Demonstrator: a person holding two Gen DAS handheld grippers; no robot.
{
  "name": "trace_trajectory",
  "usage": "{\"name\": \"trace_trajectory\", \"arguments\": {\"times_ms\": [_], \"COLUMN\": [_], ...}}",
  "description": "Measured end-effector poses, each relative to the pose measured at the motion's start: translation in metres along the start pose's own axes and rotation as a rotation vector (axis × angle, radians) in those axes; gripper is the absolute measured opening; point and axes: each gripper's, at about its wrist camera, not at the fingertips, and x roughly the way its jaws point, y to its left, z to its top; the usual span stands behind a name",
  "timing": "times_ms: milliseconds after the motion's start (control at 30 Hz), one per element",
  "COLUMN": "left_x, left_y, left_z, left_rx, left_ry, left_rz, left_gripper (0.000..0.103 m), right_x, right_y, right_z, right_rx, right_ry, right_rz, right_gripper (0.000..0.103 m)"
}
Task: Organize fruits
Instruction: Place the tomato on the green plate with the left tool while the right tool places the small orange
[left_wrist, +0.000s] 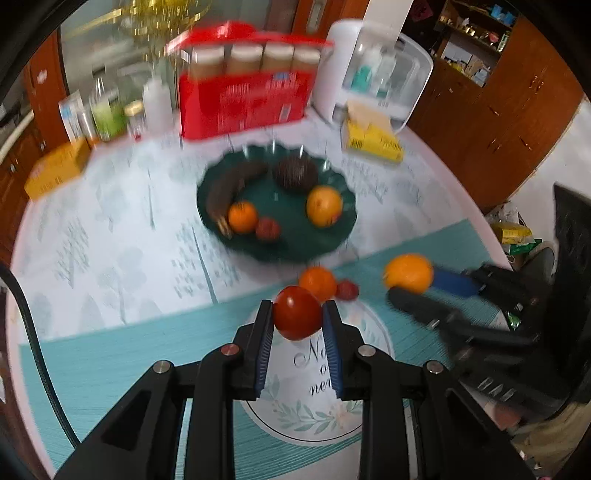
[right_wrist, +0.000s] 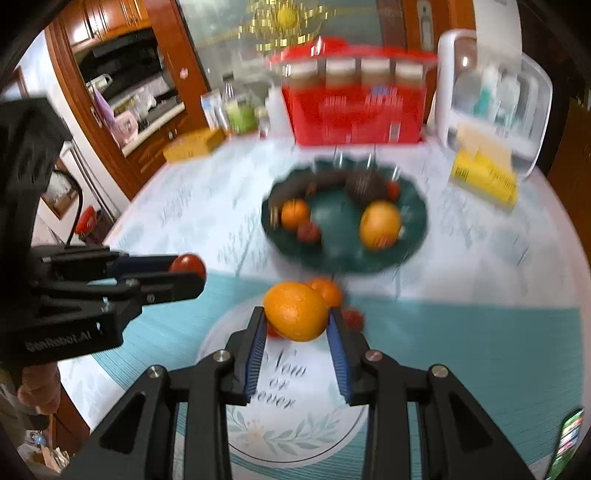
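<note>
Left wrist: left tool (left_wrist: 298, 314) grips tomato (left_wrist: 297, 313) short of bowl (left_wrist: 332, 236) rim.

The left black two-finger gripper with blue pads (left_wrist: 297, 314) is clamped on a round red tomato (left_wrist: 297, 312) held off the mat, while the right black two-finger gripper (right_wrist: 296, 316), just beside it, pinches a round orange fruit (right_wrist: 296, 311) between its fingers.

A glossy red round tomato (left_wrist: 296, 313) and a bright orange round citrus fruit (right_wrist: 296, 311) are seen against a teal ribbed placemat (left_wrist: 110, 373) printed with a white circle, grey script and pale leaves, beyond which a dark green scalloped dish (left_wrist: 325, 245) is set.
</note>
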Motion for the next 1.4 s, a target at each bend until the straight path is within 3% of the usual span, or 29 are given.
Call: {"name": "trace_trajectory", "arguments": {"times_ms": [267,467,667,1000,1133,1400], "left_x": [-0.068,-0.070,-0.006,0.131,0.163,0.197], "left_y": [-0.010,-0.018,-0.009,0.012,0.025,0.042], "left_z": [0.076,0.124,0.152,0.145,0.138,0.129], "left_rx": [0.056,0.084,0.058,0.027,0.008,0.001], "left_ry": [-0.129,-0.172,-0.088,0.134,0.182,0.234], "left_rz": [0.063,0.125,0.153,0.159,0.159,0.164], "left_gripper": [0.025,0.025,0.025,0.025,0.025,0.026], "right_x": [-0.091,-0.105,-0.041,0.100,0.132,0.161], "right_y": [-0.012,-0.021,-0.039,-0.062,-0.064,-0.055], "right_z": [0.095,0.148,0.168,0.129,0.118,0.108], "right_rx": [-0.060,-0.097,-0.095,-0.070,-0.072,-0.143], "right_ry": [-0.184,-0.249,-0.148,0.138,0.194,0.218], "right_rz": [-0.057,-0.112,-0.111,-0.027,0.002,0.001], "right_gripper": [0.033,0.033,0.033,0.034,0.034,0.035]}}
